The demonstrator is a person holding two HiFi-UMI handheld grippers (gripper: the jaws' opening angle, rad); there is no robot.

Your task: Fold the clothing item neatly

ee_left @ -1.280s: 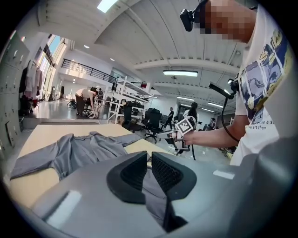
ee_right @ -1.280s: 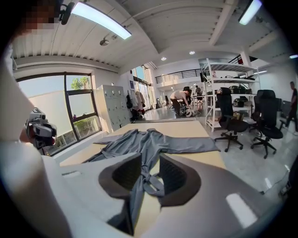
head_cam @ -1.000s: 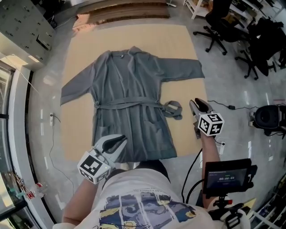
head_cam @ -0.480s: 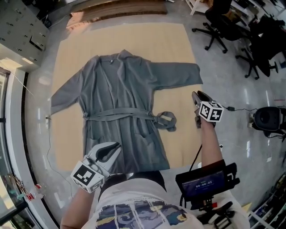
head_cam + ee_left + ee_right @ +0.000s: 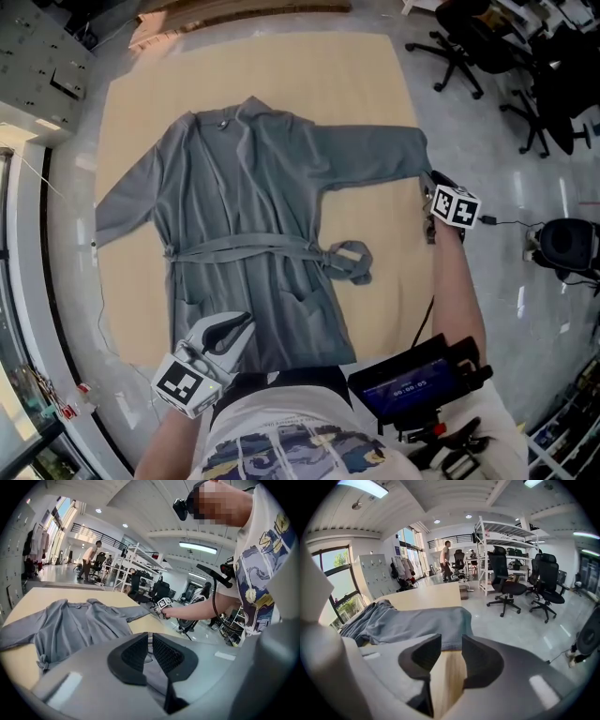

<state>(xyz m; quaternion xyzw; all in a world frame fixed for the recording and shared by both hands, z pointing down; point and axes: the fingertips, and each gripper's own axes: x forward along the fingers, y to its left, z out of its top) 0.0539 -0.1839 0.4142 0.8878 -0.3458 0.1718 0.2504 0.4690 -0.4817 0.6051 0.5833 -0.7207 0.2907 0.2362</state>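
Observation:
A grey robe lies spread face up on a tan mat, sleeves out, its belt tied with a loop at the right. My left gripper hovers over the hem near my body, shut, holding nothing. In the left gripper view its pads nearly meet above the robe. My right gripper is at the cuff of the right sleeve. Its jaws stand apart with bare mat between them. The cuff lies just ahead.
Black office chairs stand on the grey floor beyond the mat's right edge. A thin cable runs along the mat's left side. A small screen hangs by my right arm. Shelving and a person stand far off.
My right gripper has moved away from me, from beside the belt up to the right sleeve's cuff. The left gripper has stayed over the hem.

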